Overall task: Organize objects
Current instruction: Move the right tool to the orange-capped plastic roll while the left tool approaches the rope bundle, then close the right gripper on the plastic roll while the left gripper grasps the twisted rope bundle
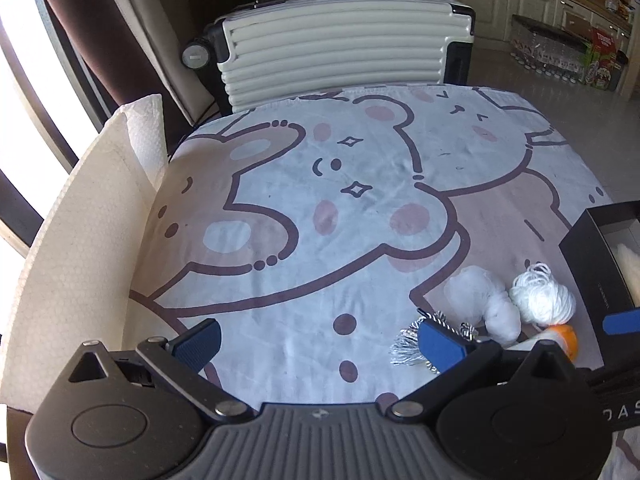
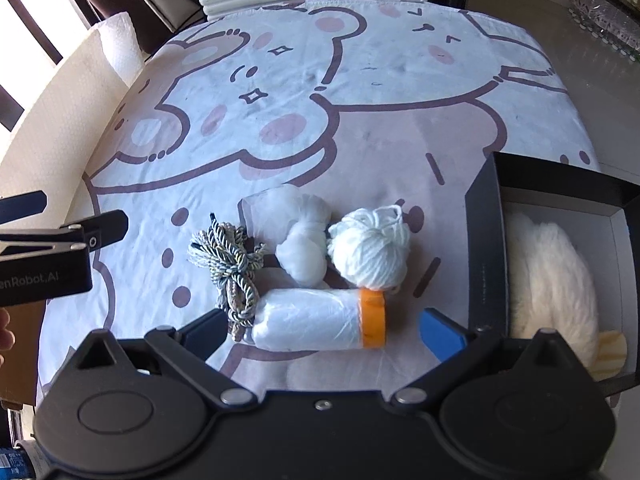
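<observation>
Your right gripper point(image 2: 320, 330) is spread wide around the roll point(image 2: 320, 320).
Your left gripper point(image 1: 320, 346) is wide too, empty; yarn point(image 2: 370, 250) at 12 o'clock of the roll.

In the right wrist view we see the black box point(image 2: 484, 248) cut by the right edge, so its far right wall is lost. The fluffy white item point(image 2: 548, 280) inside it is partly hidden behind the box's near wall; we cannot tell what it is. The roll with the orange end point(image 2: 320, 318) hides the near part of the twisted cord bundle point(image 2: 232, 264). The left tool point(image 2: 24, 220) enters from the left edge, its body cut off. In the left wrist view the right tool point(image 1: 622, 320) shows only as a blue sliver at the right edge. The packages on the far floor point(image 1: 600, 56) are too small to read.
</observation>
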`<state>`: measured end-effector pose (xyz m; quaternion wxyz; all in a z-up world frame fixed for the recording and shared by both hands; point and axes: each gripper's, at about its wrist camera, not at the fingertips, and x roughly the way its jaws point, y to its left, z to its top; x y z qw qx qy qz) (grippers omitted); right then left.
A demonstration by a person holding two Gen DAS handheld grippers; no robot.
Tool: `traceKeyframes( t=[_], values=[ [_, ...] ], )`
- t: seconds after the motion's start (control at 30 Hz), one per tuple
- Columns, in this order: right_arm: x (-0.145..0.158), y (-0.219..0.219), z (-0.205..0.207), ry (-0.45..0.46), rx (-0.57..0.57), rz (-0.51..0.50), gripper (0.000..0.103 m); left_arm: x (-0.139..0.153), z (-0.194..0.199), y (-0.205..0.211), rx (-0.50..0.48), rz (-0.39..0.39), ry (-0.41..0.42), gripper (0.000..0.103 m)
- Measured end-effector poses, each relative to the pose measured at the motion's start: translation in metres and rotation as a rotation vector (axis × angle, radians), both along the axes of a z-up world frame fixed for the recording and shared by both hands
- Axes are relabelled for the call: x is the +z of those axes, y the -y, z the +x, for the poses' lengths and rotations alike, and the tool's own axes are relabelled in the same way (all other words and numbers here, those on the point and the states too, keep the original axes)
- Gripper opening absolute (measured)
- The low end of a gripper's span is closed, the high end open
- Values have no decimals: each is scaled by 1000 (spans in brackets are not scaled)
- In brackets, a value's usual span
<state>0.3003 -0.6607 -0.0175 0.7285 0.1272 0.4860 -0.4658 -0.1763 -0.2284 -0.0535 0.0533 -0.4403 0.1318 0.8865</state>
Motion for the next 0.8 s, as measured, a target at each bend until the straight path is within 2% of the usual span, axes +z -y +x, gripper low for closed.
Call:
traceKeyframes(
  t=[0.33,0.6,0.63,0.67,0.8],
  values=[
    [-28,13,16,-101,-9,36,103,-26,-1,19,-205,39,87,103],
    [-40,25,16,-142,-5,65,103,-49,6,6,-400,20,170,103],
    [-40,26,16,-140,-6,70,99,-51,7,4,-422,20,179,103],
    [-40,27,17,-135,-6,75,89,-54,8,1,-446,19,189,103],
    [-36,31,21,-122,-22,104,89,-66,10,-12,-514,-8,227,103]
  ],
)
